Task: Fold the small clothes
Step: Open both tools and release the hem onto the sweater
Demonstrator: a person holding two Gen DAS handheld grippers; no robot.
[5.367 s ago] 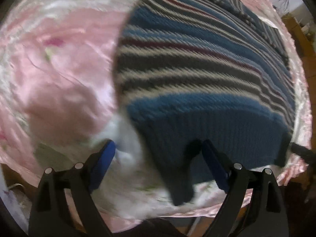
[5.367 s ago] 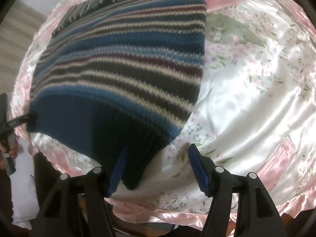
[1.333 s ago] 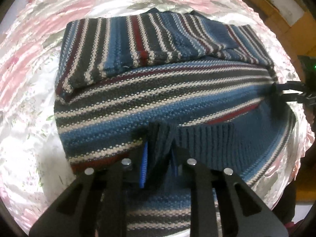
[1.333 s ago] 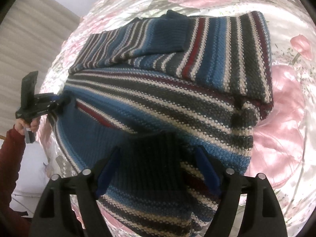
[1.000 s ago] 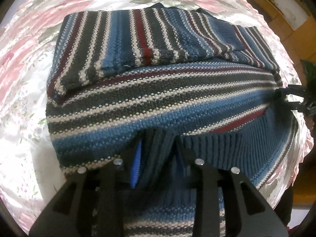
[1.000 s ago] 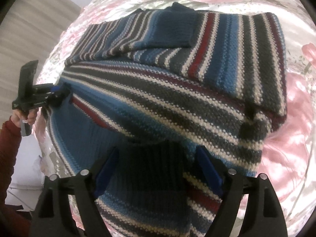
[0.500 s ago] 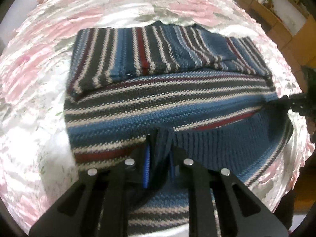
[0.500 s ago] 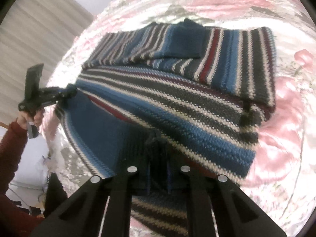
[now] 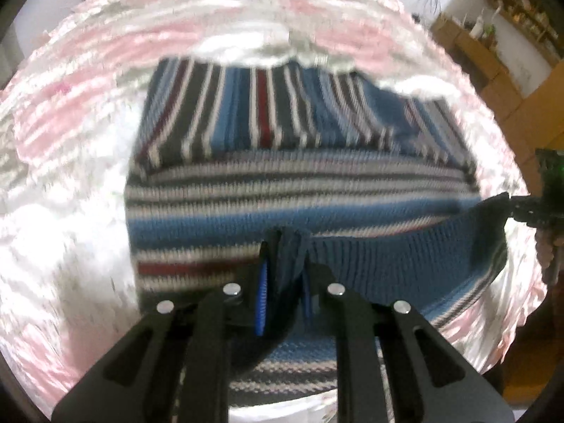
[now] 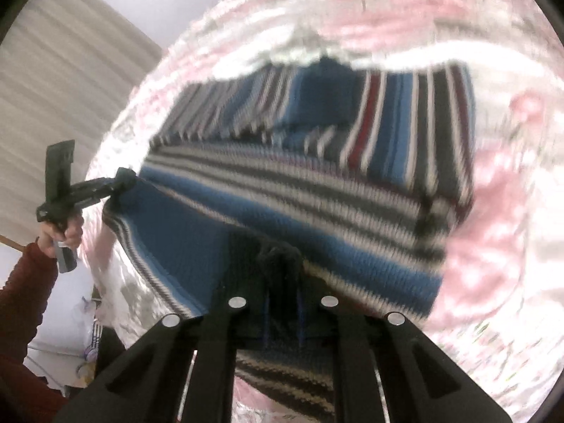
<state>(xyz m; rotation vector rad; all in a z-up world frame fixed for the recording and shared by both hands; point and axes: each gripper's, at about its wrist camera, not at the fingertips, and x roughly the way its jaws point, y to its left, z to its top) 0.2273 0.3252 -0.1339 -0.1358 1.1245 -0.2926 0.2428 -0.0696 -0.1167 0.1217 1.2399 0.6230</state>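
Both grippers, left gripper (image 9: 283,264) and right gripper (image 10: 282,282), pinch ribbed hem of knit striped sweater (image 9: 299,183).

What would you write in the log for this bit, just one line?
left gripper: shut on sweater hem | right gripper: shut on sweater hem | striped sweater: partly folded on pink satin bedspread, hem lifted

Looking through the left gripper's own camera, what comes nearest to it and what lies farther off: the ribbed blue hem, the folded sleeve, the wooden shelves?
1. Ribbed blue hem of the striped sweater: pinched in the left gripper.
2. Folded sleeve: across the sweater's far end.
3. Wooden shelves: background, upper right, beyond the pink satin cover.
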